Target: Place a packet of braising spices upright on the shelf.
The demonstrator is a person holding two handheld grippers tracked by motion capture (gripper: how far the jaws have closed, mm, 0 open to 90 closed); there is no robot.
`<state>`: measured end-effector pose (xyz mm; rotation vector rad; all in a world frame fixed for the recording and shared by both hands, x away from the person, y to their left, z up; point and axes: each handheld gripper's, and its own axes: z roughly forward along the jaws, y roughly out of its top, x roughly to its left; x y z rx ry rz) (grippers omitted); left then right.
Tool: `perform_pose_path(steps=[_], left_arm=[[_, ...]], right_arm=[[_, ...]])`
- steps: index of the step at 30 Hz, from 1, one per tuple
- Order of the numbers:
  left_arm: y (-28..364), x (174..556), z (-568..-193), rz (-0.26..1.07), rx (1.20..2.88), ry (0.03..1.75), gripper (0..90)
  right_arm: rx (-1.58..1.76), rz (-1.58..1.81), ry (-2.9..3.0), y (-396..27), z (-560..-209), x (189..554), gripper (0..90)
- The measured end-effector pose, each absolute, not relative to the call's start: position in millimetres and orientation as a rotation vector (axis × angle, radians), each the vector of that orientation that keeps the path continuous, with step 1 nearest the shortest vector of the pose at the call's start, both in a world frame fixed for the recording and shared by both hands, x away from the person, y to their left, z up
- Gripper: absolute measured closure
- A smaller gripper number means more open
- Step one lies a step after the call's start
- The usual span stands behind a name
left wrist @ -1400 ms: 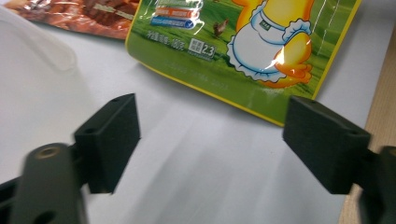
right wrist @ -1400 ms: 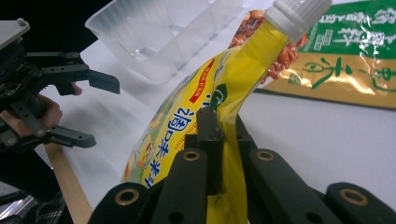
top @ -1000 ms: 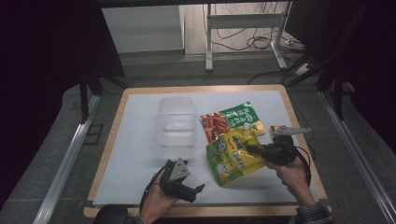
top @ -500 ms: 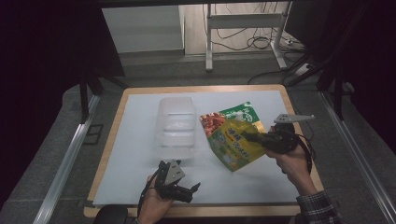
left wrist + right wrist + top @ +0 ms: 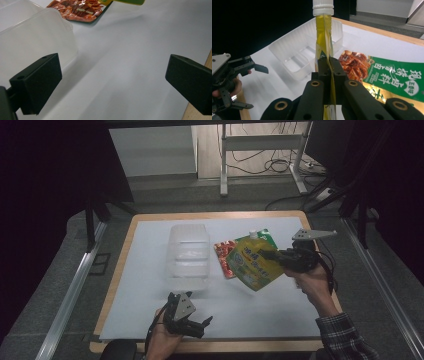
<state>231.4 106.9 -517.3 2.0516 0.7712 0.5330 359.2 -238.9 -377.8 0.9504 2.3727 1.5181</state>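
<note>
White table surface (image 5: 150, 285) carries a clear plastic tray (image 5: 189, 256) near its centre. Right gripper (image 5: 329, 65), jaws clamped on the yellow spouted pouch (image 5: 252, 262), holds it above the right edge. Left gripper (image 5: 197, 326), jaws apart and empty, sits at the near edge.

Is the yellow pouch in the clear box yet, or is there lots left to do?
Not yet. Done: the right hand-held gripper is shut on the yellow pouch and holds it off the table. In hand: the pouch hangs in the air beside the clear box, not inside it. Left, probably: putting it in, then the red and green snack packet, which lies on the white mat. The left hand-held gripper is open and holds nothing.
</note>
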Motion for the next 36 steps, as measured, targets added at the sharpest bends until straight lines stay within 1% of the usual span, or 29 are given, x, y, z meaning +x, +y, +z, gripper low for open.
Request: perform_pose_path(steps=[7, 13, 36], left_arm=[[111, 225, -516, 0.557, 2.051, 0.743, 0.0], [114, 222, -517, 0.58, 2.089, 0.729, 0.0], [119, 222, -517, 0.588, 2.062, 0.78, 0.0]], right_arm=[[0.915, 1.516, 2.379, -231, -372, 371, 88.7], [0.906, 1.52, 2.383, -225, -369, 381, 88.6], [0.82, 1.546, 2.387, -191, -349, 436, 88.7]])
